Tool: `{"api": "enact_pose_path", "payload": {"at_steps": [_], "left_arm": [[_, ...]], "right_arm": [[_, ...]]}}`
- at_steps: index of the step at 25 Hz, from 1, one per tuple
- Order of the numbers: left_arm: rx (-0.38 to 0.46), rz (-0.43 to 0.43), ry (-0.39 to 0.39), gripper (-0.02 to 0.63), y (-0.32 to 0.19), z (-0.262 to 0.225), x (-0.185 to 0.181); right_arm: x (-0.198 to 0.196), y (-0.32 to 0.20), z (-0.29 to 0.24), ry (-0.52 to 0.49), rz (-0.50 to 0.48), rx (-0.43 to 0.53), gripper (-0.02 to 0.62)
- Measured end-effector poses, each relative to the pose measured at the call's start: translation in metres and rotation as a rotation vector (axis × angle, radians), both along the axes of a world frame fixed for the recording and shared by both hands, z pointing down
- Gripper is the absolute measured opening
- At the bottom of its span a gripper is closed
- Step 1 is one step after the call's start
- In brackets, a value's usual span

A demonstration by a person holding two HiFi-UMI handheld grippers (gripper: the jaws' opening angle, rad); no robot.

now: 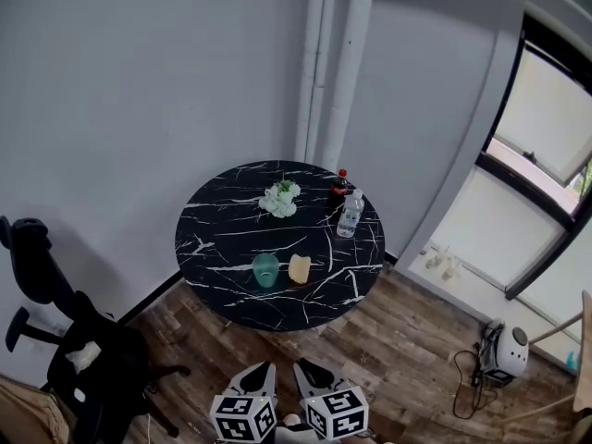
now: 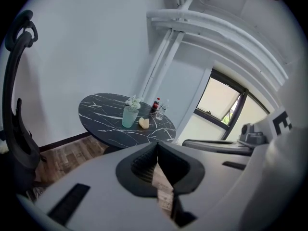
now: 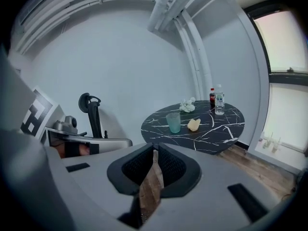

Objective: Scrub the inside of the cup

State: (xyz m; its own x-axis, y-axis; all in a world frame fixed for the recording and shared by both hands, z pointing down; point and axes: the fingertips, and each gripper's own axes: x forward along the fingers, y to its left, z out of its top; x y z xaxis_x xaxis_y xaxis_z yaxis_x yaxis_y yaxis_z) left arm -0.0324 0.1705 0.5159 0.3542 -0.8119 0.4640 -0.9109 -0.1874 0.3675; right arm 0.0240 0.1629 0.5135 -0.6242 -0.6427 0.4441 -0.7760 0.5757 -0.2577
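Far left: black office chair (image 1: 83,340) on the wood floor (image 1: 398,340), near the wall.

My left gripper (image 1: 262,370) is at the bottom edge of the head view, marker cube up, pointing toward the table. In the left gripper view its jaws are pressed together with nothing between them (image 2: 156,148).

Round black marble table (image 1: 222,239) is ahead, well apart from both grippers. The cup (image 1: 265,269) is teal and upright, mouth up, on the near half of the tabletop, slightly left of centre. The yellow sponge (image 1: 300,268) lies just beside it on the right, with a small gap. Both gripper views show the same pair: cup (image 2: 129,116) and sponge (image 2: 144,123); cup (image 3: 173,122) and sponge (image 3: 194,124).

White flowers (image 1: 280,198) are on the far side of the table, behind the cup.

My right gripper (image 1: 310,370) is just beside the left one, also aimed at the table. Its jaws are closed to a thin slit and empty (image 3: 155,152).

Right side of the table: a clear water bottle (image 1: 351,214), with a dark cola bottle (image 1: 341,185) just behind it, both upright.

Far right: window (image 1: 546,155), with a small white device (image 1: 504,350) on the floor below it.
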Motion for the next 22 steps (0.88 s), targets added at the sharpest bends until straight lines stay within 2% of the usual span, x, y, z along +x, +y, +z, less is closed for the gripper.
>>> {"api": "enact_pose_path", "payload": {"at_steps": [10,22], "left_arm": [[0.002,-0.004,-0.009,0.009,-0.042,0.003,-0.008],[-0.02,0.05,0.008,0.009,-0.119,0.009,-0.022]], "right_arm": [[-0.005,-0.036,0.006,-0.009,0.007,-0.016,0.038],[-0.016,-0.108,0.009,0.019,0.048,-0.042,0.038]]}}
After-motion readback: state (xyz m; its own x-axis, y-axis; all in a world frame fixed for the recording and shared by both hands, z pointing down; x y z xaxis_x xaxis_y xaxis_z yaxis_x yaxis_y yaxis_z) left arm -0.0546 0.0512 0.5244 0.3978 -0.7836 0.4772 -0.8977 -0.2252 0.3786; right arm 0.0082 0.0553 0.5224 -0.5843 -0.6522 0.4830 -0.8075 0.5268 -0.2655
